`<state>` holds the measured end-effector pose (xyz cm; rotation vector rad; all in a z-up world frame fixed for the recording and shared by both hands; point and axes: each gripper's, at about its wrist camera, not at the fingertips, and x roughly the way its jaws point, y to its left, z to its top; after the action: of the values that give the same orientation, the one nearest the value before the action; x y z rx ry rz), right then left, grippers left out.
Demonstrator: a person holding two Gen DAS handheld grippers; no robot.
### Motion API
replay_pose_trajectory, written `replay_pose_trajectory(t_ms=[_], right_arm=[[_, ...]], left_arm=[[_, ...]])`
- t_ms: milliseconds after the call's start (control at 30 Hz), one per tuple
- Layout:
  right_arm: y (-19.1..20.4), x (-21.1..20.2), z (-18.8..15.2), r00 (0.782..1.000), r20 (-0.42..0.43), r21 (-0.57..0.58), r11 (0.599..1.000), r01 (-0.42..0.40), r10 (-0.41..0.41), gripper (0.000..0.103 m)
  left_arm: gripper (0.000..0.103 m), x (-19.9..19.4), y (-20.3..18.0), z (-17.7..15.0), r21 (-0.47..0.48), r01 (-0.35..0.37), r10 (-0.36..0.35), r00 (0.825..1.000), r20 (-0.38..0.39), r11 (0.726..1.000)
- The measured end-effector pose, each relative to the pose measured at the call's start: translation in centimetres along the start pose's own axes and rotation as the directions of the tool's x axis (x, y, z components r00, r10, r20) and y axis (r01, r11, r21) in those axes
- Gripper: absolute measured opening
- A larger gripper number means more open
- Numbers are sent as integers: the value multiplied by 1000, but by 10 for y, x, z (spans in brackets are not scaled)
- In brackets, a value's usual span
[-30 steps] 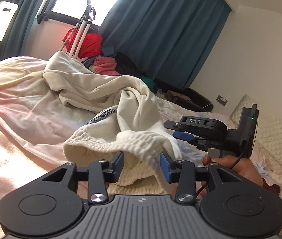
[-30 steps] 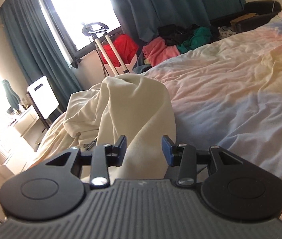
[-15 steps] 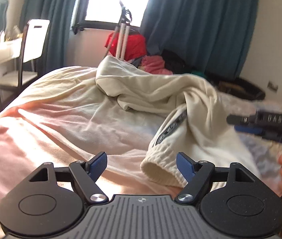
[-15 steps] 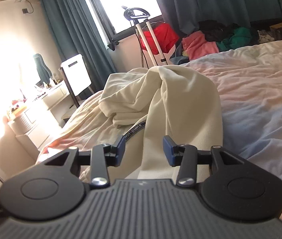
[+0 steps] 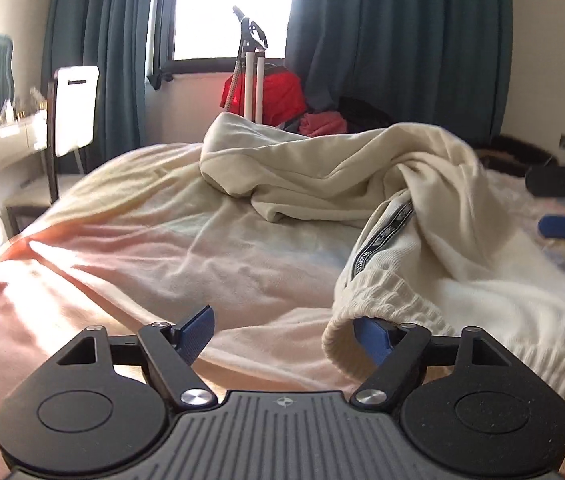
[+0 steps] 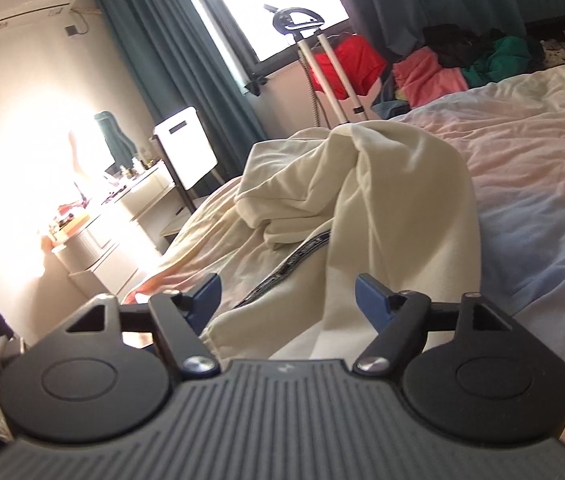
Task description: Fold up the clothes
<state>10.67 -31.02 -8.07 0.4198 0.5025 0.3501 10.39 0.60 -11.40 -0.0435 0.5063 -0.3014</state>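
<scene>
A cream pair of sweatpants (image 5: 422, 184) lies crumpled on the pastel bed sheet (image 5: 162, 260). A black-and-white logo stripe (image 5: 382, 236) runs down it to a ribbed hem (image 5: 382, 300). My left gripper (image 5: 282, 324) is open, its jaws closing. The hem drapes over its right finger and only sheet lies between the pads. My right gripper (image 6: 286, 284) is open, its jaws opening. The cream fabric (image 6: 382, 184) and stripe (image 6: 298, 256) lie loose between its fingers. In the left wrist view the right gripper (image 5: 546, 204) shows blurred at the right edge.
A chair with a white back (image 5: 76, 108) and a desk (image 5: 2, 140) stand left of the bed. A garment steamer stand (image 5: 250, 60) and a red bag are under the window. Piled clothes (image 6: 442, 68) lie on the floor beyond the bed. A white dresser (image 6: 94, 240) is at the left.
My left gripper let go of the ribbed hem, opened wide and swung left. My right gripper's jaws spread wide off the cream cloth they were narrowed around.
</scene>
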Motion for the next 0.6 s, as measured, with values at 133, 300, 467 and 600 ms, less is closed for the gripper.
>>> replay_pose_trajectory(t_ms=[133,300,467,600], right_arm=[[22,6,-7,993,-89,-96,991,-89,81,77],[64,8,-31,988,-140,-331,938,-102,58,75],[79,21,-49,985,-137,-498,867,26,-108,73],[77,20,-43,976,-70,-483,863,147,-205,47]], left_arm=[[69,-12,4,11,-95,88,-80,993,86,992],[67,-23,9,15,-145,206,-187,973,138,968],[67,-27,15,15,-182,254,-227,961,158,950],[68,-35,14,16,-190,301,-267,946,186,934]])
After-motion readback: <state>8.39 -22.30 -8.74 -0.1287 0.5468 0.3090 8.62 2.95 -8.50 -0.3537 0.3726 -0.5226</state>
